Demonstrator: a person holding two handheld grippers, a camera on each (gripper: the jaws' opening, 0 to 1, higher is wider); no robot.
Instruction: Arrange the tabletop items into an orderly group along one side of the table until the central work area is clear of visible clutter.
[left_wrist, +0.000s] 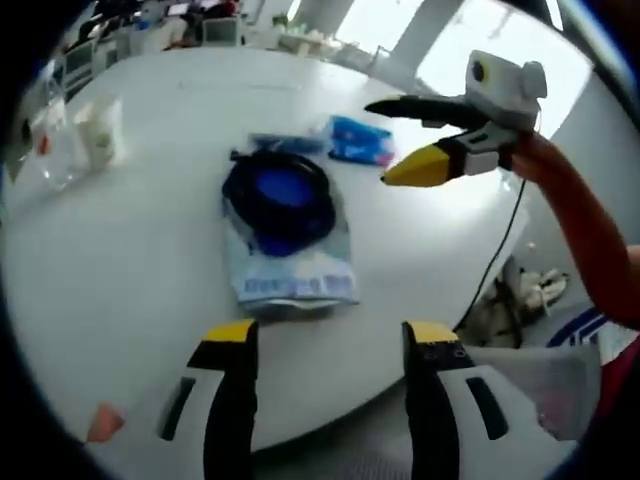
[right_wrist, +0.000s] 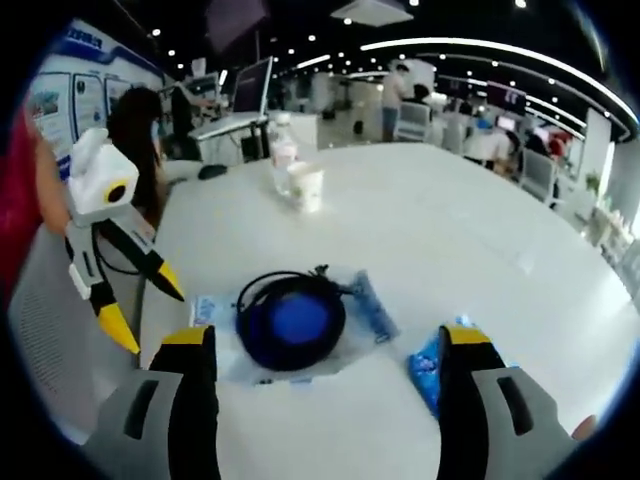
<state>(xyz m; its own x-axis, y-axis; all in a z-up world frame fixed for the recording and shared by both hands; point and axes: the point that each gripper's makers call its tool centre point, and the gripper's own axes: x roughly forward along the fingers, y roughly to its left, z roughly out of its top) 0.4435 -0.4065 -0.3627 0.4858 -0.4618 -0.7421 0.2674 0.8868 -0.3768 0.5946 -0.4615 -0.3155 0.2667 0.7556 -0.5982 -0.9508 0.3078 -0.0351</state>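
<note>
Clutter lay mid-table, both claws released and empty.
Coiled black cable on a clear plastic bag (left_wrist: 285, 235) sat centrally, a small blue packet (left_wrist: 358, 140) just beside; left gripper (left_wrist: 330, 335) and right gripper (right_wrist: 328, 345) should, I judged, pinch the bag's edge and slide it aside toward the paper cup (right_wrist: 306, 186).

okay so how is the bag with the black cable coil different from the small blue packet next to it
The cable bag is clearly larger than the small blue packet. The cable bag is see-through plastic showing a black coil with a dark blue middle; the blue packet is bright blue and hides its contents. In the right gripper view the cable bag sits centred between the claw tips, while the blue packet is partly hidden behind one. Both lie flat on the white table.
</note>
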